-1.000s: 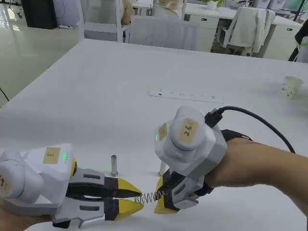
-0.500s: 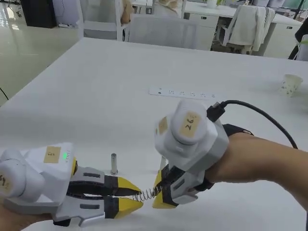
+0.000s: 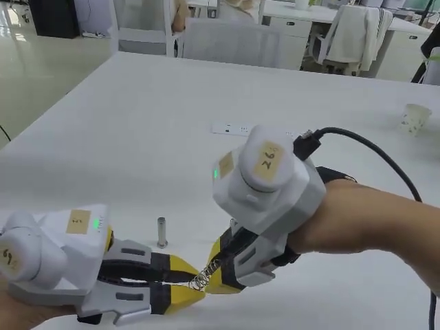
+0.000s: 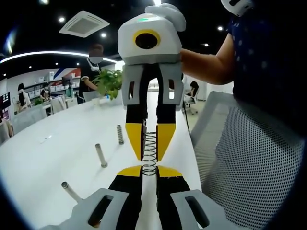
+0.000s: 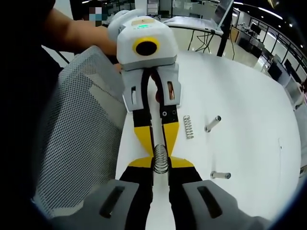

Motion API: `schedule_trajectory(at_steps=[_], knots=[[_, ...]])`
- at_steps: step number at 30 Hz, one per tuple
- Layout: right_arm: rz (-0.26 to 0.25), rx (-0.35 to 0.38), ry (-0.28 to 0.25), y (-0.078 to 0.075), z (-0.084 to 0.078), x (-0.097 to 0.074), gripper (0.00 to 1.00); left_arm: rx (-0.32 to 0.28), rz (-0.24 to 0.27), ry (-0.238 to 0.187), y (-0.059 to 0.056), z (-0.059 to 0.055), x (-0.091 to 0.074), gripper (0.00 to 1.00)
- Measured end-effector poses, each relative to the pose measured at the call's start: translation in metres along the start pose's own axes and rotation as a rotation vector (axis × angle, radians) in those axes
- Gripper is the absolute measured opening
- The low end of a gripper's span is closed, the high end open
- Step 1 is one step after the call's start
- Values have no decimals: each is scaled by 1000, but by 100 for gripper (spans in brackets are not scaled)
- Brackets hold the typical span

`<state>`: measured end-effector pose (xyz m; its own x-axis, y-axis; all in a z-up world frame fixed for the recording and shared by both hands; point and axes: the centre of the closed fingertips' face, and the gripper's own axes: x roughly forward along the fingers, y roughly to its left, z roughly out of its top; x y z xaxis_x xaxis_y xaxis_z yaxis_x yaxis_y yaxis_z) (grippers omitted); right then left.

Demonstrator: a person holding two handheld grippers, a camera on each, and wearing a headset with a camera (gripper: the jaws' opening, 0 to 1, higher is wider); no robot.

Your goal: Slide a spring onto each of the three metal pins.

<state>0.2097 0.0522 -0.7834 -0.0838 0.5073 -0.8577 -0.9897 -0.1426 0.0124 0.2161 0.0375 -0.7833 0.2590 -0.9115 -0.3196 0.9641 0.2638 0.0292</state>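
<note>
Head-on, left gripper (image 3: pixel 184 287), right gripper (image 3: pixel 218 271), both pinching spring (image 3: pixel 203 278)

A white power strip (image 3: pixel 237 129) lies flat near the middle of a broad white table (image 3: pixel 124 117) in an open-plan office. A patterned paper cup (image 3: pixel 414 118) stands upright well apart from it, toward the table's right edge. Beyond the table, a grey chair (image 3: pixel 230 42) is drawn up close, and a pale garment (image 3: pixel 357 34) hangs over another chair's back. In the left gripper view, a grey mesh chair back (image 4: pixel 240 143) stands beside the table, a leafy green plant (image 4: pixel 109 81) shows farther off, and a ceiling air vent (image 4: pixel 84 24) sits overhead.
</note>
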Motion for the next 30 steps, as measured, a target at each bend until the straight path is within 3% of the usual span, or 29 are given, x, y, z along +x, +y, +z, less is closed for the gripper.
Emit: schedule_trajectory(at_steps=[30], knots=[[2,-41,41,0,6,1,8,-4,-7,-3,0,-2,3,4]])
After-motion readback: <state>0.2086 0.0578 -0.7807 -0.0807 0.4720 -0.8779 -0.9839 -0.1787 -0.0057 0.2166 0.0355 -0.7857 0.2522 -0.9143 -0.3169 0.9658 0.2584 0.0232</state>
